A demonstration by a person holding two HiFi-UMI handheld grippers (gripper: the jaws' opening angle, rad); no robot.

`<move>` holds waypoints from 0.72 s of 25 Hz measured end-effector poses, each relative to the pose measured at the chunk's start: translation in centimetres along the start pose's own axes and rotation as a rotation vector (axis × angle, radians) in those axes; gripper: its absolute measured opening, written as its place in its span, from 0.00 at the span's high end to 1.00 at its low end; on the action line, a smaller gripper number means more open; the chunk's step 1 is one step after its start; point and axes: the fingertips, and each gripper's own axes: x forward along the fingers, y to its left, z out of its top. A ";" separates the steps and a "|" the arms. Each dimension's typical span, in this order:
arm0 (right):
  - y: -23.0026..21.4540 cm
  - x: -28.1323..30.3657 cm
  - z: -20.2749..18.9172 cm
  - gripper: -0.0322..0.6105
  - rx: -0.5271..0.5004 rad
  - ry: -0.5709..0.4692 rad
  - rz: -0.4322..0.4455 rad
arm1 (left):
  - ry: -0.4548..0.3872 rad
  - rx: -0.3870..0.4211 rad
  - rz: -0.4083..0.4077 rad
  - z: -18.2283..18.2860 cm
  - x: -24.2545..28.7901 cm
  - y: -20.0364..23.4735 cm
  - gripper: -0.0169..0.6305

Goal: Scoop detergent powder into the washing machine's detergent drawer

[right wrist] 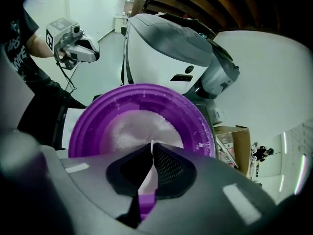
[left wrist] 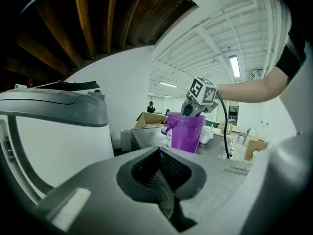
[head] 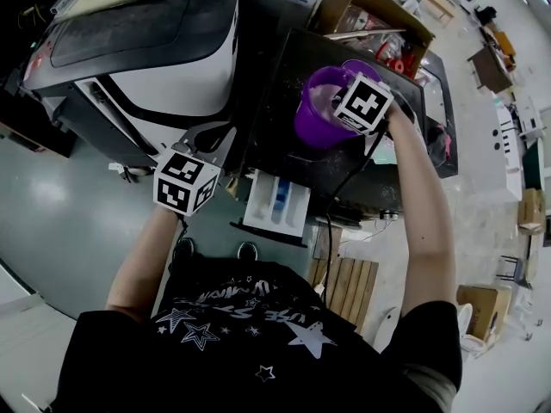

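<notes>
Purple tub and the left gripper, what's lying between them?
In the left gripper view, only bare dark machine top lies between the left gripper and the purple tub.

The purple tub (head: 320,108) looks like smooth plastic, and the white powder (right wrist: 129,129) in it looks grainy, with bits stuck on the rim. The dark table (head: 280,149) under it is shiny. The washing machine (head: 181,50) has a glossy white shell. The drawer (head: 277,203) looks like white plastic.

Both the left gripper (left wrist: 159,151) and the right gripper (right wrist: 152,146) are dull grey plastic, with rough dotted pads (right wrist: 167,163). A thin white sliver (right wrist: 152,142) sits between the right jaws; its material cannot be told.

The box (head: 370,11) is brown cardboard. The slats (head: 349,286) are pale wood. The shirt (head: 250,342) is black cloth. The floor (head: 52,205) shines.
</notes>
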 end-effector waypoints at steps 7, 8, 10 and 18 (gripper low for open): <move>1.2 -0.2 -0.1 0.89 0.021 0.032 0.084 | 0.001 0.035 -0.004 0.0 -0.3 -0.1 0.97; 1.2 -0.3 -0.1 0.89 0.035 0.031 0.097 | 0.000 0.039 -0.007 0.0 -0.3 -0.1 0.97; 1.3 -0.5 -0.1 0.90 0.071 0.024 0.124 | -0.005 0.041 -0.010 0.2 -0.5 -0.1 0.97; 1.5 -1.0 -0.1 0.89 0.232 0.015 0.202 | -0.013 0.047 -0.012 0.4 -1.1 0.0 0.97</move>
